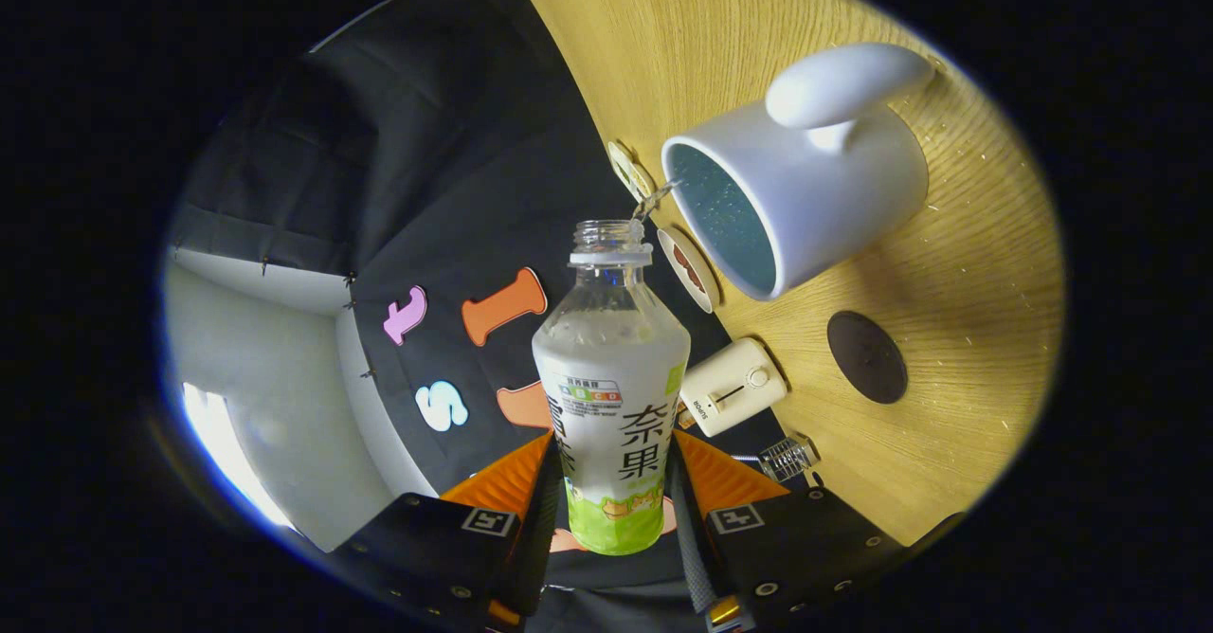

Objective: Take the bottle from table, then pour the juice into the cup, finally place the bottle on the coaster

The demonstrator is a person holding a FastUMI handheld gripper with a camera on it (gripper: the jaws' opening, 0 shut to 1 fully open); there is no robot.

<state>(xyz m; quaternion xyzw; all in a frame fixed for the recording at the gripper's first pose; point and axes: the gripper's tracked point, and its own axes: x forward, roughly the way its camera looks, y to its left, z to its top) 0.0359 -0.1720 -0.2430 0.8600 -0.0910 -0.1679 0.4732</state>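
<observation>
Bottle [611,377] uncapped, green-labelled, clamped in hand-held gripper [611,510], trickling into cup [791,188]

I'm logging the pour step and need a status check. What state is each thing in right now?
Bottle: uncapped, tipped toward the cup, held between the fingers.
Tool: shut on the bottle.
Juice: thin stream running from the bottle mouth into the cup.
Cup: on the table, receiving juice.
Coaster: bare, beyond the cup.
</observation>
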